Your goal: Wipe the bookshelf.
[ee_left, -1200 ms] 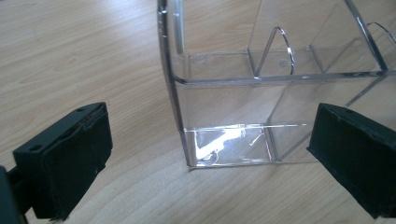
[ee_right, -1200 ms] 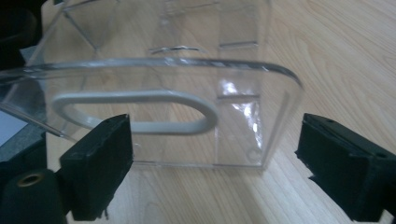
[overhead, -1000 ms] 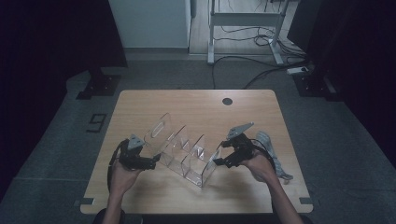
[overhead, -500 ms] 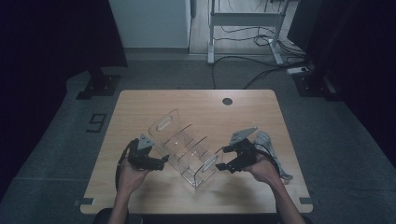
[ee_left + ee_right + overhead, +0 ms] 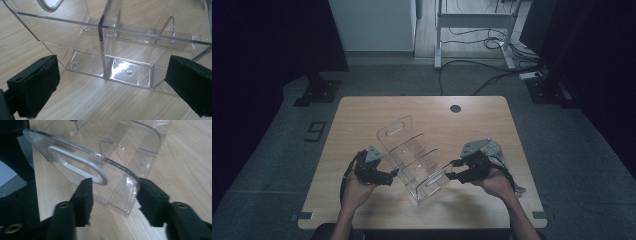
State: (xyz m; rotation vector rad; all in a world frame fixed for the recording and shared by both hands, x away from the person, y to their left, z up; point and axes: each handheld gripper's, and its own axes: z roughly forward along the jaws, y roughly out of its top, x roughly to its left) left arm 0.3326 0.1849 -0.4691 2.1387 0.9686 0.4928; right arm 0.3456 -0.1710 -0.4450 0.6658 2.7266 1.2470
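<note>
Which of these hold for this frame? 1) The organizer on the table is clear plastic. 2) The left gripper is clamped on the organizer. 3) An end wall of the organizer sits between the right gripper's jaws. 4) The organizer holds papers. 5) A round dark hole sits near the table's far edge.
1) True: the organizer is transparent, with dividers.
2) False: the left gripper is open, its jaws wide apart with the organizer's side ahead of them, untouched.
3) True: the right gripper has just been closing, and the end wall with the oval handle slot stands between its jaws.
4) False: its compartments are empty.
5) True: the hole lies near the far edge of the table.
</note>
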